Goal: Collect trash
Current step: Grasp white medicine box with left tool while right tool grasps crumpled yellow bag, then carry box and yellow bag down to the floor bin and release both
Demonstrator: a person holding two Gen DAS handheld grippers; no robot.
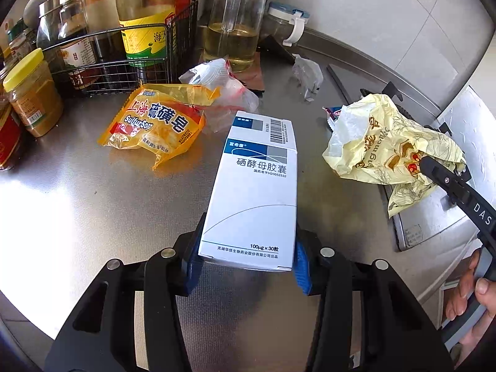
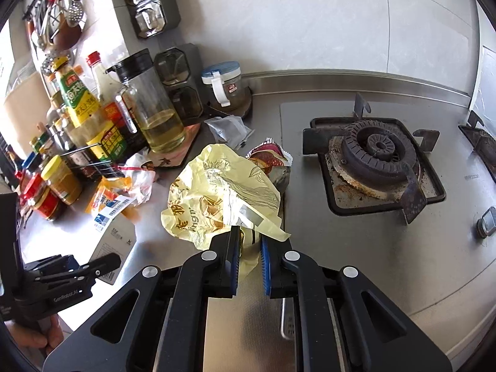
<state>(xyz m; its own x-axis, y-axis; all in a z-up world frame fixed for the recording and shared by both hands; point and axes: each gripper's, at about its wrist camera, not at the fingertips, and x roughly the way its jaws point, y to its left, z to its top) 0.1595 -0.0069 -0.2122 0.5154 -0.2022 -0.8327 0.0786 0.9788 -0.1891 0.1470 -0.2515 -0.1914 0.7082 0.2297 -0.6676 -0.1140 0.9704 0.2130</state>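
My left gripper is shut on a white and blue medicine box and holds it just above the steel counter. The box also shows in the right wrist view. My right gripper is shut on a crumpled pale yellow plastic bag, which also shows in the left wrist view. On the counter lie an orange soap wrapper, a clear plastic bag with red print, a grey foil scrap and a red snack packet.
A wire rack of sauce bottles, yellow-lidded jars and a glass oil jug line the back left. A gas burner is set in the counter at the right. The counter's front edge is near me.
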